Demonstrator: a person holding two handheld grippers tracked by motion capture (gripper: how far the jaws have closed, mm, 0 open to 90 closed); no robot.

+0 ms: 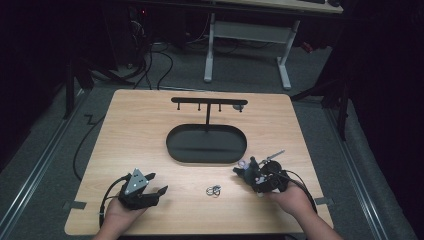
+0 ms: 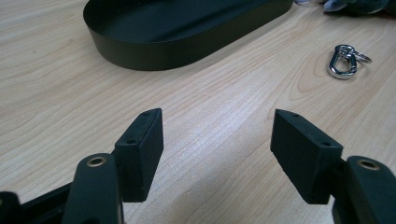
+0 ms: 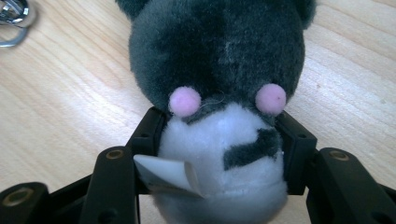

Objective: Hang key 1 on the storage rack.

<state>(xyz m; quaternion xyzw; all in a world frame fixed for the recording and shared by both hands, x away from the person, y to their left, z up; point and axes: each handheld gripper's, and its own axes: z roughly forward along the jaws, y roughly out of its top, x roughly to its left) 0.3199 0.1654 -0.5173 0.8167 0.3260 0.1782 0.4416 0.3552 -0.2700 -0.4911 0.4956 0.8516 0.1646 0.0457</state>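
A dark grey and white plush toy point(image 3: 219, 56) with two pink dots lies on the wooden table at the right, seen in the high view as the plush toy point(image 1: 248, 166). My right gripper point(image 3: 219, 140) has its pads against both sides of the toy's white part; a white tag sticks out by the left pad. From above, the right gripper point(image 1: 257, 176) points toward the black oval tray point(image 1: 172, 150). A silver clip with a ring point(image 1: 214, 190) lies between the hands. My left gripper point(image 1: 157, 183) rests at the front left, open point(image 2: 217, 135) over bare wood.
A black T-shaped stand with small hooks point(image 1: 208, 102) rises from the tray's far side. The tray's wall point(image 2: 140, 56) and the silver clip point(image 2: 344, 60) lie ahead of the left gripper. A desk frame point(image 1: 282, 60) and cables stand on the floor beyond the table.
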